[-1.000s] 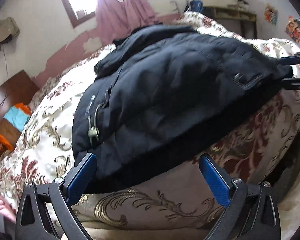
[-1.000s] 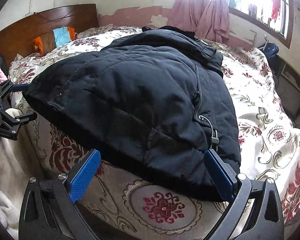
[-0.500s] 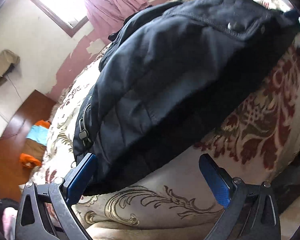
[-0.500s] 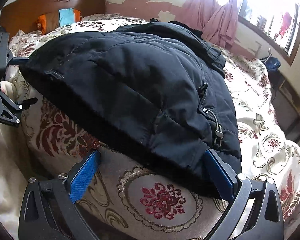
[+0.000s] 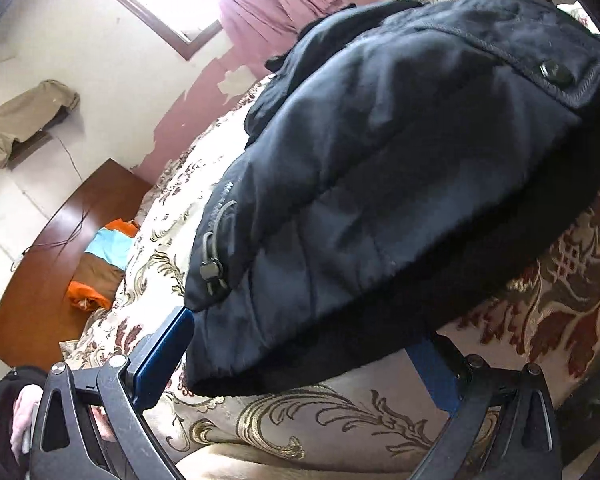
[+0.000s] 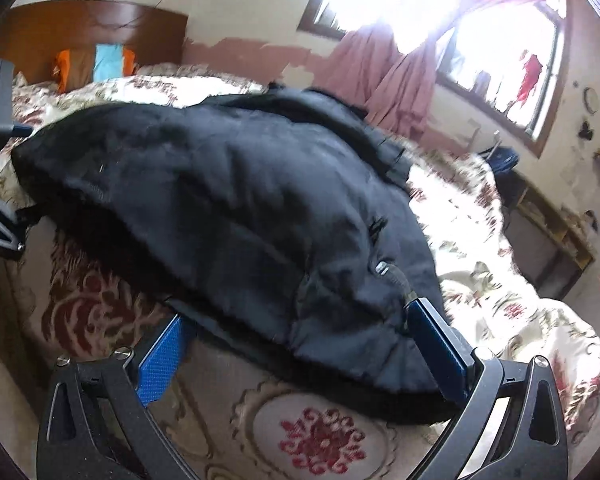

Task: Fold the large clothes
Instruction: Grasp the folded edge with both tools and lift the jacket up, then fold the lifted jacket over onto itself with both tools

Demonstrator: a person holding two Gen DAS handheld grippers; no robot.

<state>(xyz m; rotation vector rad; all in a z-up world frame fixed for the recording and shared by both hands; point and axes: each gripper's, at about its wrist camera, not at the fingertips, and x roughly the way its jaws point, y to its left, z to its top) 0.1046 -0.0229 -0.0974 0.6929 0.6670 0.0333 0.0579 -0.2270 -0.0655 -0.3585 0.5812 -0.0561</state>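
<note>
A large dark navy padded jacket (image 5: 380,184) lies on a floral bedspread (image 5: 300,420), its hem hanging over the bed's near edge. My left gripper (image 5: 300,356) is open, its jaws wide apart on either side of the hem's corner; the right finger is partly hidden under the fabric. In the right wrist view the jacket (image 6: 240,208) fills the centre. My right gripper (image 6: 300,352) is open, jaws straddling the hem's other corner near a drawcord toggle (image 6: 396,276). The left gripper (image 6: 0,184) shows at the far left edge.
A wooden headboard (image 6: 88,28) with an orange and blue cloth (image 6: 96,60) stands at the bed's head. Pink curtains (image 6: 384,76) hang at a bright window. A low shelf (image 6: 548,232) stands by the bed's far side.
Both grippers have moved forward and tilted, so the jacket's hem now lies between each pair of open jaws. The jacket looks larger and closer in both views.
</note>
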